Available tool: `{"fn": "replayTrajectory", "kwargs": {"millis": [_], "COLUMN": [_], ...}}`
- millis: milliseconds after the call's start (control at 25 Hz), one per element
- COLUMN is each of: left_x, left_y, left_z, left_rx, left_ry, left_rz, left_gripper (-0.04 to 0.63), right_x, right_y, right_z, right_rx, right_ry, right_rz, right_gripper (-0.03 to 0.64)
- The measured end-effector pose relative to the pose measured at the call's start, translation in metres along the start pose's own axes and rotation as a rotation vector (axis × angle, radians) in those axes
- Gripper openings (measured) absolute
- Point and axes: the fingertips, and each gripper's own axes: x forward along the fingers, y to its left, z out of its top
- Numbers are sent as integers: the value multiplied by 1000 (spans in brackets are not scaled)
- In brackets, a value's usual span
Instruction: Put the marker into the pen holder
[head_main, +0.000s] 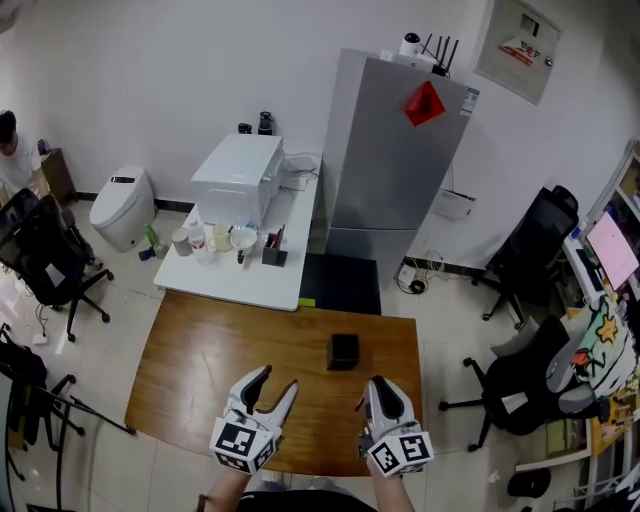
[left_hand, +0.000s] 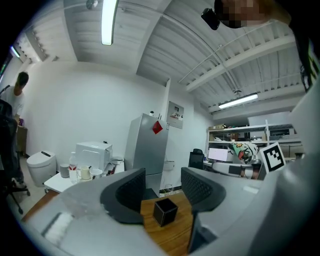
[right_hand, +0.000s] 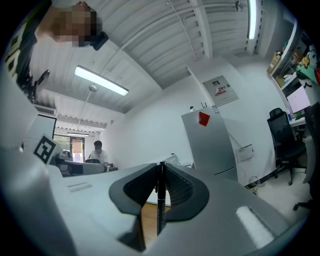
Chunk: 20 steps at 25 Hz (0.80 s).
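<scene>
We have the marker (right_hand: 160, 200) upright, pinched between the jaws of the right tool (right_hand: 161, 170). The left tool (left_hand: 163, 176) is spread, holding nothing. The pen holder (head_main: 343, 351) sits on the desk (head_main: 200, 350) just ahead, seemingly empty; carrying over and dropping in are not yet done.

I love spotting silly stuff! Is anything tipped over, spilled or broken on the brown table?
Nothing stands out. The black pen holder stands upright on the wooden table, with nothing spilled around it. The right gripper is shut on the marker, which is upright; the left gripper is open and empty.
</scene>
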Motion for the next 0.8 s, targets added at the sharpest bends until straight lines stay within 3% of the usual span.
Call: {"fn": "replayTrajectory", "kwargs": {"millis": [360, 520, 800], "left_x": [10, 11, 14], "left_y": [15, 22, 29], "left_z": [-12, -17, -19], "left_rx": [-20, 10, -20], "left_ry": [38, 63, 71], "left_rz": [59, 86, 121], "left_gripper": [221, 221, 221], "right_x": [102, 151, 193], "right_y": [-70, -84, -124], "right_z": [-43, -84, -121], "right_rx": [131, 89, 97], "right_ry": [79, 154, 187], "right_rz": [83, 133, 58], "right_gripper": [58, 58, 58]}}
